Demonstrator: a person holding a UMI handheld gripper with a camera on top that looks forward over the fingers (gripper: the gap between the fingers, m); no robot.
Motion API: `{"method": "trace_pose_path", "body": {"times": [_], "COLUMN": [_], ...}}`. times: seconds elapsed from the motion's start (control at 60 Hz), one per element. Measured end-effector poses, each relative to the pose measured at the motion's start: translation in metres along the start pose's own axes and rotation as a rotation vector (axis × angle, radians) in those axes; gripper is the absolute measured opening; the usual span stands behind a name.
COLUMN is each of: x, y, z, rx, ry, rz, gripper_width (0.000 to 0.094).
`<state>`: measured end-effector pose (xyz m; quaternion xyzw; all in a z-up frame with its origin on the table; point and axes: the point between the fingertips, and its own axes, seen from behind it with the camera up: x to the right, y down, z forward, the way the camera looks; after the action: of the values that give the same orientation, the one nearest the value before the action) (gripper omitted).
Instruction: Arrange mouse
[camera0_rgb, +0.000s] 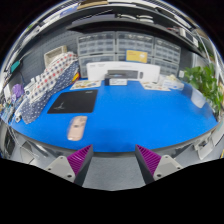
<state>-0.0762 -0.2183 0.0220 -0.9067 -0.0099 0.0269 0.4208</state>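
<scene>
Handling: we judge the mouse (77, 127) light, rigid, smooth-shelled; we'd grip its flanks.
Mouse: on the blue counter (150, 115), just short of the black mousepad (75, 101).
Tongs (114, 160): apart, empty, mouse ahead of them.

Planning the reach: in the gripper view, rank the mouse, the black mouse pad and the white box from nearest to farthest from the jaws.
The gripper has its jaws open, holding nothing.
1. Mouse: just ahead, to the left, on the blue table.
2. Black mouse pad: beyond the mouse, left.
3. White box: farthest, at the table's back edge.
</scene>
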Motion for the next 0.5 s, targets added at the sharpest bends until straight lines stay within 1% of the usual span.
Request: {"method": "trace_pose_path", "body": {"times": [0.067, 0.15, 0.233, 0.35, 0.417, 0.433, 0.45, 0.467, 0.483, 0.5], "x": [-0.045, -0.091, -0.117, -0.13, -0.128, -0.128, -0.128, -0.126, -0.128, -0.128], "y": [0.008, 0.005, -0.006, -0.026, -0.037, -0.039, -0.04, -0.042, -0.04, -0.039], "z": [0.012, 0.028, 0.046, 0.077, 0.091, 0.094, 0.097, 0.1, 0.102, 0.105], "rx": [-0.02, -0.01, 0.009, 0.026, 0.038, 0.04, 0.039, 0.033, 0.032, 0.028], "ry": [-0.031, -0.052, -0.039, 0.0, 0.025, 0.03, 0.033, 0.034, 0.039, 0.044], "rz": [-0.002, -0.005, -0.005, 0.019, 0.02, 0.016, 0.013, 0.009, 0.007, 0.005], "gripper_width": [0.0854, 0.086, 0.0861, 0.0852, 0.0778, 0.0797, 0.0738, 0.0703, 0.0705, 0.0656]}}
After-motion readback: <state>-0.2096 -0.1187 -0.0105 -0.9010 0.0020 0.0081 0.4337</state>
